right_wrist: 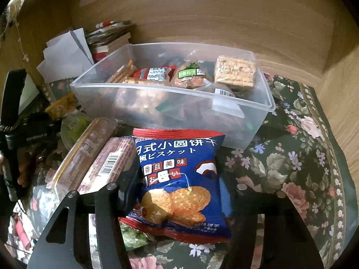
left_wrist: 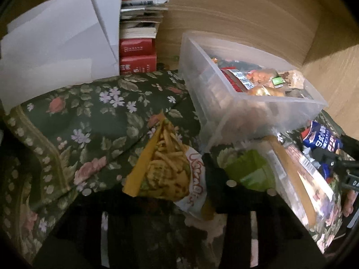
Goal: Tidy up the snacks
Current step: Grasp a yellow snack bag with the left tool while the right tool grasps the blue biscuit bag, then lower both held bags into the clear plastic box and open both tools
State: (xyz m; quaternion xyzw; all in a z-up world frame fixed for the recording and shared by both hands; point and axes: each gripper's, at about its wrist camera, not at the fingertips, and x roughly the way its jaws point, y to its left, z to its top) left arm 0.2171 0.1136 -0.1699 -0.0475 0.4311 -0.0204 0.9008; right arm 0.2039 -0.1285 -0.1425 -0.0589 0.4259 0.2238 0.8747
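On the left wrist view, your left gripper (left_wrist: pixel 170 188) is spread around a yellow bag of fries-shaped snacks (left_wrist: pixel 166 163); one dark finger (left_wrist: pixel 213 174) sits at the bag's right edge, the other finger is too dark to make out, so whether it's pinching the bag I cannot tell. That bag lies on the dark green floral cloth (left_wrist: pixel 89 116). Just right of it sits a green round-lidded cup (left_wrist: pixel 249 170), then a long clear-wrapped tray of biscuits (left_wrist: pixel 300 174). Behind them is a translucent plastic bin (left_wrist: pixel 224 103) already holding wrapped snacks. Far right, a blue and red biscuit packet (left_wrist: pixel 320 141) lies beside your other tool. Back left: white paper sheets (left_wrist: pixel 56 44) and a stack of books with red boxes (left_wrist: pixel 139 44) against the wood wall.

Right wrist view: your right gripper (right_wrist: pixel 186 192) stands wide apart, fingers (right_wrist: pixel 128 183) on either side of the blue and red biscuit packet (right_wrist: pixel 181 179), not closed on it. Packet lies flat on the floral cloth (right_wrist: pixel 303 145), touching the front wall of the translucent bin (right_wrist: pixel 258 114). Left of the packet sit the clear-wrapped biscuit tray (right_wrist: pixel 85 154) and a brown barcoded bar (right_wrist: pixel 112 163) alongside. A green-pea snack pack (right_wrist: pixel 132 237) pokes out under the packet's near corner. Inside the bin: a square cracker block (right_wrist: pixel 235 71) and other wrapped packs. Your left tool shows at far left, state unclear here.
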